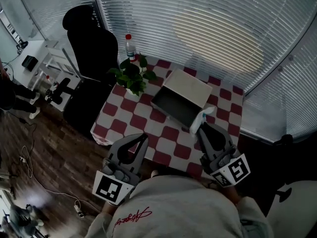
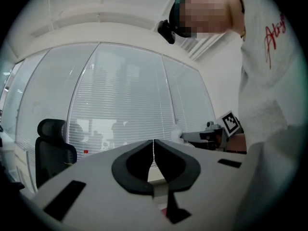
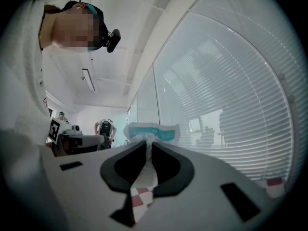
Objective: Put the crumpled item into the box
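An open white box with a dark inside lies on the red-and-white checked table. My right gripper is shut on the crumpled item, a white and teal wrapper, just in front of the box's near right corner. In the right gripper view the crumpled item sticks out past the right gripper. My left gripper hovers over the table's near left part, shut with nothing in it. In the left gripper view, the left gripper has its jaw tips meeting.
A potted green plant and a water bottle with a red cap stand at the table's far left corner. A black office chair is left of the table. Window blinds run behind it. A cable lies on the wooden floor.
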`<state>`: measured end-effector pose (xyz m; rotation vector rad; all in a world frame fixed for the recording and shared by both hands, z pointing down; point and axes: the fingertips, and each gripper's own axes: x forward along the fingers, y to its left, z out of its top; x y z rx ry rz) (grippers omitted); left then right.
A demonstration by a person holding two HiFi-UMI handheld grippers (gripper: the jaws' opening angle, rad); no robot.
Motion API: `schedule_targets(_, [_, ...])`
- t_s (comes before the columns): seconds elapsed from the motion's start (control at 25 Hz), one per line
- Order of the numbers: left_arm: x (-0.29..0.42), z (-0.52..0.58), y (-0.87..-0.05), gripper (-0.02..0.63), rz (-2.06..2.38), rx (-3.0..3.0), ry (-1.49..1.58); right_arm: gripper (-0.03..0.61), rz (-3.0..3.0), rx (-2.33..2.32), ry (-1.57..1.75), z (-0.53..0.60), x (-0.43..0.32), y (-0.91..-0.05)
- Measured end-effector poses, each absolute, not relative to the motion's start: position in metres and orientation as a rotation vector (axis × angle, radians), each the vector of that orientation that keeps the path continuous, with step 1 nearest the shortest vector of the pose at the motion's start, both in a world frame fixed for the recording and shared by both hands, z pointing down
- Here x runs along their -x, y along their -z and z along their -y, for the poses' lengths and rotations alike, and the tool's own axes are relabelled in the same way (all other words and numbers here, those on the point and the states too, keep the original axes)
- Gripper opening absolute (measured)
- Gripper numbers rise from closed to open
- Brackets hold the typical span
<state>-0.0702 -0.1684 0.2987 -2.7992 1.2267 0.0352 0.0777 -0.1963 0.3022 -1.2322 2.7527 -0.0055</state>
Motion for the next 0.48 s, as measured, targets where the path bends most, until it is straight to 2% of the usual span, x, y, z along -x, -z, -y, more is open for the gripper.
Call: schedule_targets(0.48, [0.064,0.175,-0.31,0.02,-1.312,2.786,0.015,0.048,-2.831,1.22,-0.004,0.233,-0.086,-0.325])
